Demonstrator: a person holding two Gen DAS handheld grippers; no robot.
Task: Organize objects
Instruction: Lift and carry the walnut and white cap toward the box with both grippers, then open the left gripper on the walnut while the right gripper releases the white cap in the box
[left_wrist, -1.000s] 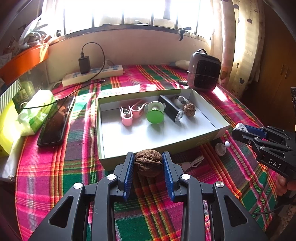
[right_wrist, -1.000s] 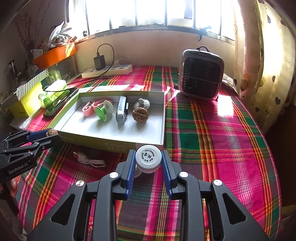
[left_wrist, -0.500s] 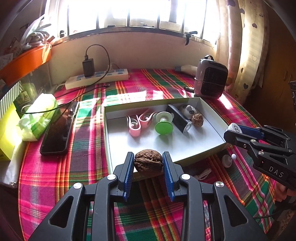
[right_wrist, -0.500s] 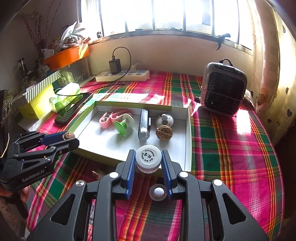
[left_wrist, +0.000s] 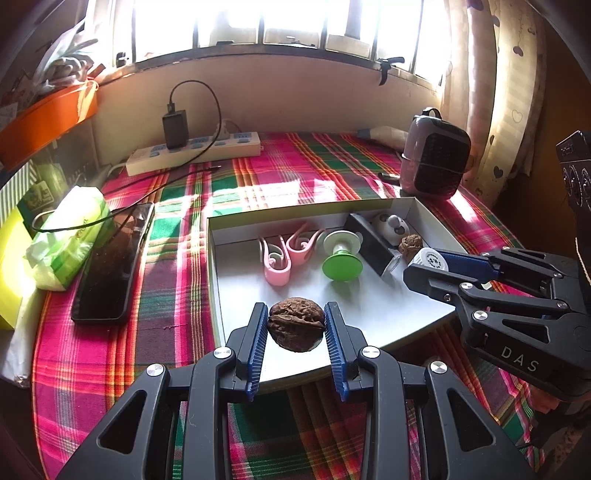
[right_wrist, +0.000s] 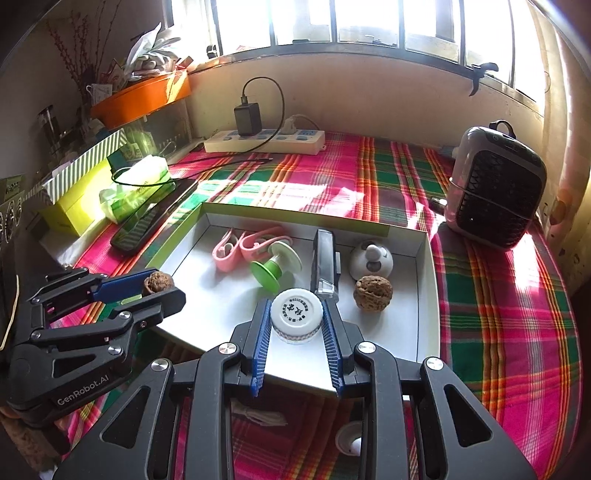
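Note:
My left gripper (left_wrist: 296, 328) is shut on a brown walnut (left_wrist: 295, 325) and holds it above the near edge of the shallow white box (left_wrist: 236, 221). My right gripper (right_wrist: 295, 321) is shut on a small white jar (right_wrist: 296, 312) with a printed lid, above the box's near part (right_wrist: 406, 332). Each gripper also shows in the other wrist view, the right gripper (left_wrist: 424, 264) and the left gripper (right_wrist: 159, 286). In the box lie two pink clips (left_wrist: 288, 251), a green spool (left_wrist: 341, 258), a black lighter-like case (right_wrist: 325, 266), a white round toy (right_wrist: 371, 260) and a second walnut (right_wrist: 373, 291).
A phone (left_wrist: 114, 262) and a tissue pack (left_wrist: 70, 236) lie left of the box. A power strip (left_wrist: 195, 151) with a charger sits at the back, a small heater (left_wrist: 436, 162) at the right. A white cable (right_wrist: 258, 411) and a small white cap (right_wrist: 349, 441) lie on the plaid cloth near me.
Both grippers have risen and moved forward over the box's near edge, each still holding its object. The box items have not moved.

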